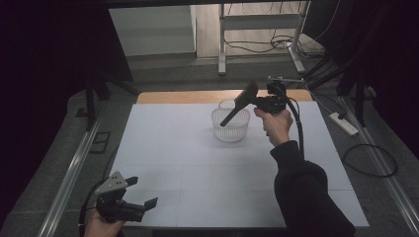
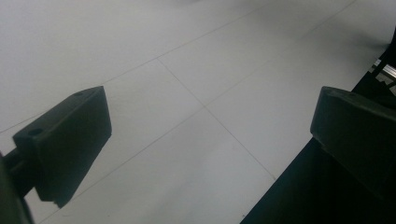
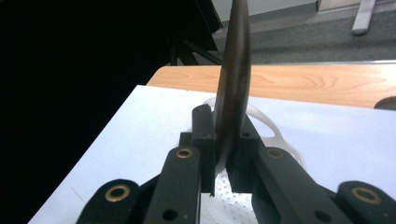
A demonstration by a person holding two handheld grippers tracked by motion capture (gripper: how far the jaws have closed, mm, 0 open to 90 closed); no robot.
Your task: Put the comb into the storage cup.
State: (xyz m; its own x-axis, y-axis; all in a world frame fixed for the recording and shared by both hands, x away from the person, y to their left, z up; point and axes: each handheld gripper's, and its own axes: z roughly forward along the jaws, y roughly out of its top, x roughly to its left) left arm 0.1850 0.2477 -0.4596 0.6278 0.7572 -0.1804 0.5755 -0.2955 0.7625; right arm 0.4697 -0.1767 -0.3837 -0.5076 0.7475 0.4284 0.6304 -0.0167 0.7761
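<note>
My right gripper [image 1: 258,102] hangs over the far middle of the table, shut on a black spatula [image 1: 242,101]. The spatula slants down to the left, and its lower end dips into a white perforated basket [image 1: 232,133]. In the right gripper view the spatula [image 3: 236,60] stands edge-on, clamped between the jaws of the right gripper [image 3: 223,140], with the basket [image 3: 275,135] below. My left gripper [image 1: 142,191] rests at the near left corner of the white table sheet [image 1: 197,168]. It is open with nothing between its jaws, and the left gripper [image 2: 210,135] looks onto bare sheet.
A wooden table edge [image 1: 197,96] runs behind the white sheet. Metal rails [image 1: 69,177] flank the table on both sides. A power strip [image 1: 343,123] and a looped cable [image 1: 370,163] lie on the floor at the right. A metal frame [image 1: 222,44] stands beyond the table.
</note>
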